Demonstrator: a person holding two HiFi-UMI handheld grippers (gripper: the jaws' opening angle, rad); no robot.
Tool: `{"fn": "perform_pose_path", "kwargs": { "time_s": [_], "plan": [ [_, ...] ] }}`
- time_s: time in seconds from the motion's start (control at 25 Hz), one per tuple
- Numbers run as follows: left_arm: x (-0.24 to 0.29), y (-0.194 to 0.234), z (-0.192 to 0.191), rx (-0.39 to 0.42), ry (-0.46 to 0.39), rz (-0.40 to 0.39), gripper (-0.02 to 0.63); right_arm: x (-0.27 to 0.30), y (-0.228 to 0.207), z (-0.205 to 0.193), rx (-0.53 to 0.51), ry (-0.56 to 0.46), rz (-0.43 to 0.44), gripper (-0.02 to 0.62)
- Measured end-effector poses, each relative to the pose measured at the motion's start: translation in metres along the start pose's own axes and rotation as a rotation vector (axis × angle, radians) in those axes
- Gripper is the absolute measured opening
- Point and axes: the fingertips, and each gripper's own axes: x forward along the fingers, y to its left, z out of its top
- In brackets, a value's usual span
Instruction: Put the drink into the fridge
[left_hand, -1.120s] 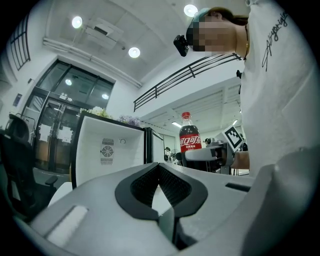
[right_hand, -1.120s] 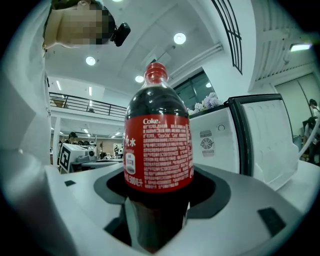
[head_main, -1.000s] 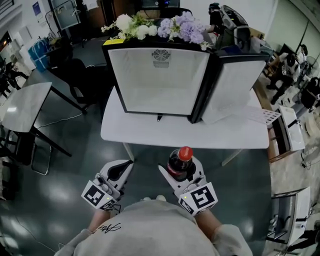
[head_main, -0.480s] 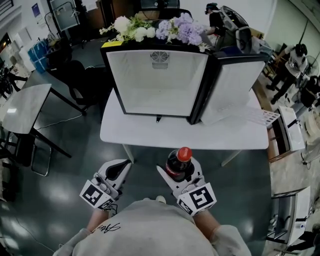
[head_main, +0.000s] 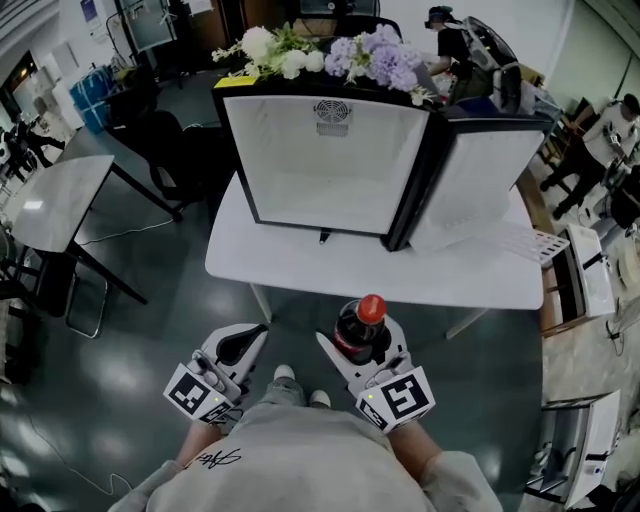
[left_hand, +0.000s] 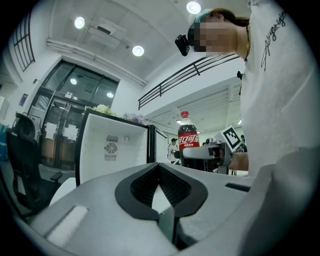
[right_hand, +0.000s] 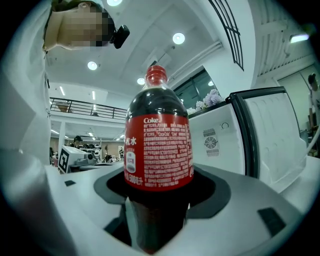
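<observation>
Plastic cola bottle, red-capped, stands upright, clamped in the right gripper jaws, well short of the open white fridge on the white surface. Left gripper jaws are closed on nothing. Step in hand: carrying. Next move likely calls for a forward reach into the cabinet.

Two grippers: left gripper, right gripper. One cola bottle, one fridge, two tables — white table, grey table.

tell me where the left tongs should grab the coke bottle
Likely the round labelled section, coming in level from its left. The coke bottle stands upright and the right tongs clamp its lower body, leaving only the label and neck free.
</observation>
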Motion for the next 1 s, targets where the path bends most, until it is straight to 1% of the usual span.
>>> {"fn": "perform_pose_path", "kwargs": {
  "time_s": [0.12,0.24,0.6,1.0],
  "plan": [
    [-0.004,0.009,0.002,-0.001,-0.002,0.024,0.004,0.004,0.001,0.000,0.002,-0.002,0.010,0.304],
    [-0.002,0.014,0.000,0.002,0.001,0.022,0.003,0.008,0.000,-0.002,0.006,0.003,0.010,0.304],
    [0.014,0.036,0.003,0.010,-0.008,-0.041,0.005,0.029,-0.011,0.000,0.005,0.003,-0.030,0.304],
    [0.031,0.086,0.007,0.015,-0.006,-0.102,0.005,0.069,-0.026,0.006,0.004,-0.013,-0.094,0.304]
  ]
}}
